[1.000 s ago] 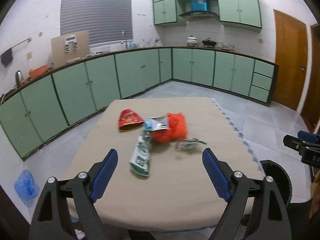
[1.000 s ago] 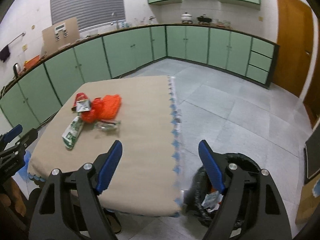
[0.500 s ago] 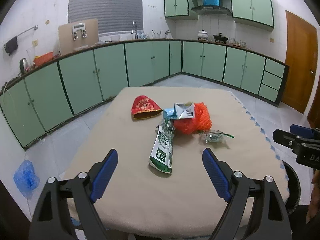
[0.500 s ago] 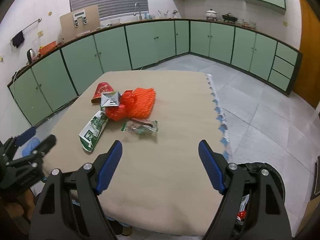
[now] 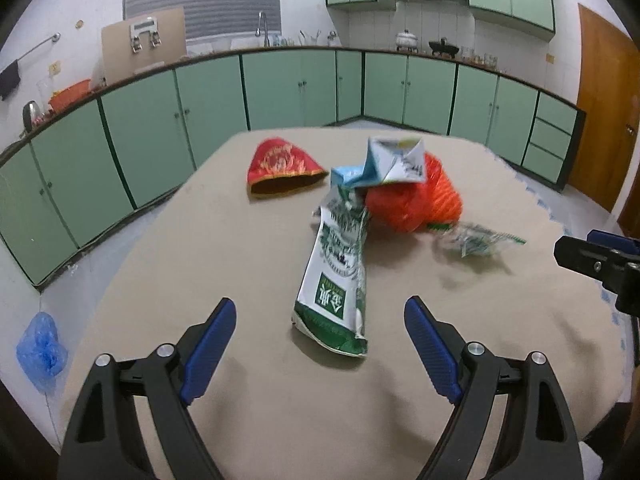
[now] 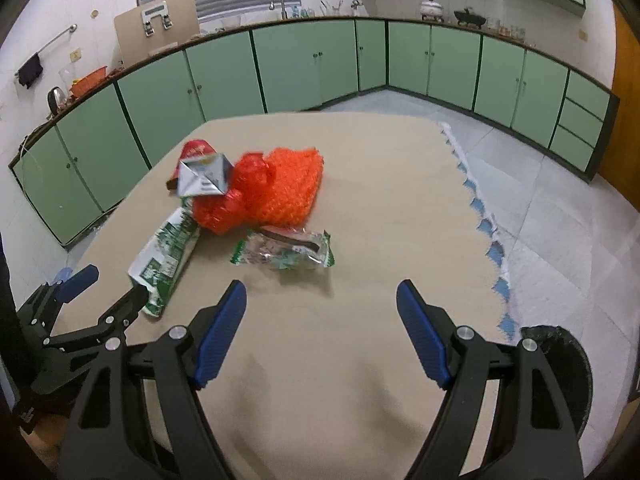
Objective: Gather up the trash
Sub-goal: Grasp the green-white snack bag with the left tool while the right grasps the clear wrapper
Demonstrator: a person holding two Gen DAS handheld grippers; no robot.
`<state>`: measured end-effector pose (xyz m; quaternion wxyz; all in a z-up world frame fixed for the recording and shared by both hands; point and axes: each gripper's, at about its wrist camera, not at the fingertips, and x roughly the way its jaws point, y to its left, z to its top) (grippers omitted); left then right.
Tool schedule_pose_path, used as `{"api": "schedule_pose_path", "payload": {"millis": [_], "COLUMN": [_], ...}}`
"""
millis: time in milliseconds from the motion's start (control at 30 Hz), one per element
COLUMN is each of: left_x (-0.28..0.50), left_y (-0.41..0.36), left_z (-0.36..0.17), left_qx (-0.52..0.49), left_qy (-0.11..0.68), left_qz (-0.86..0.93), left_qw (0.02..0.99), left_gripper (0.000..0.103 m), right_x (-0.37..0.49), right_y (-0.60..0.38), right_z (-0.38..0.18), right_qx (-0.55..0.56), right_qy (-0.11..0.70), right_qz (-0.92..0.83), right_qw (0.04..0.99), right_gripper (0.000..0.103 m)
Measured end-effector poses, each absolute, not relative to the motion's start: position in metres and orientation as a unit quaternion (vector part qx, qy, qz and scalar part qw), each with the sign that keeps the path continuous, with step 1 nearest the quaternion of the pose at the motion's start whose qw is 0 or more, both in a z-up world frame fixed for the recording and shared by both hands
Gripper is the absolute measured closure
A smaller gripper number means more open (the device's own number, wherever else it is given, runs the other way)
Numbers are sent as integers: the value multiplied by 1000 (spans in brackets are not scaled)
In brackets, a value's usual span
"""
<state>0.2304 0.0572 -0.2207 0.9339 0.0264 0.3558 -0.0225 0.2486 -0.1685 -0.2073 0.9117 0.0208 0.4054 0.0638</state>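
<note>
Trash is lying clustered near the middle of the table [image 5: 168,264], within reach of both grippers: a green-and-white bag [image 5: 338,276], an orange mesh bag [image 6: 280,192], a folded carton [image 5: 394,162], a clear wrapper [image 6: 286,254] and a red pouch [image 5: 282,166]. A black bin [image 6: 560,356] is sitting beside the table's right edge, likely the drop point. The left gripper [image 5: 318,344] is spreading wide, empty, facing the green-and-white bag. The right gripper [image 6: 320,328] is also gaping, holding nothing, facing the clear wrapper.

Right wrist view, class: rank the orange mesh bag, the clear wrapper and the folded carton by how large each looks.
1. orange mesh bag, largest.
2. clear wrapper, which also lies nearest the camera.
3. folded carton, smallest, though it sits farther back.
</note>
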Motion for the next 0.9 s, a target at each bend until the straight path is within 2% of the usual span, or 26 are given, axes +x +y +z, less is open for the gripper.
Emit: {"api": "schedule_pose_path", "payload": {"millis": [333, 400, 433, 467, 900], "left_x": [245, 248, 250, 250, 238], "left_y": [50, 51, 52, 53, 65], "left_z": [-245, -246, -248, -248, -237], "left_qx": [48, 41, 35, 31, 22], "left_qy": [390, 396, 403, 406, 386], "left_qz": [-22, -27, -31, -36, -27], "left_qw": [919, 917, 914, 913, 922], "left_gripper": [21, 36, 52, 55, 56], "right_x": [257, 258, 259, 260, 271], "right_y": [-169, -169, -169, -169, -152], "right_z": [-227, -227, -227, -228, -231], "right_qx": [34, 36, 36, 36, 33], "right_qy": [418, 418, 417, 417, 414], "right_qz": [67, 68, 68, 68, 82], "right_qw": [905, 905, 906, 906, 906], "right_gripper": [27, 27, 27, 27, 27]}}
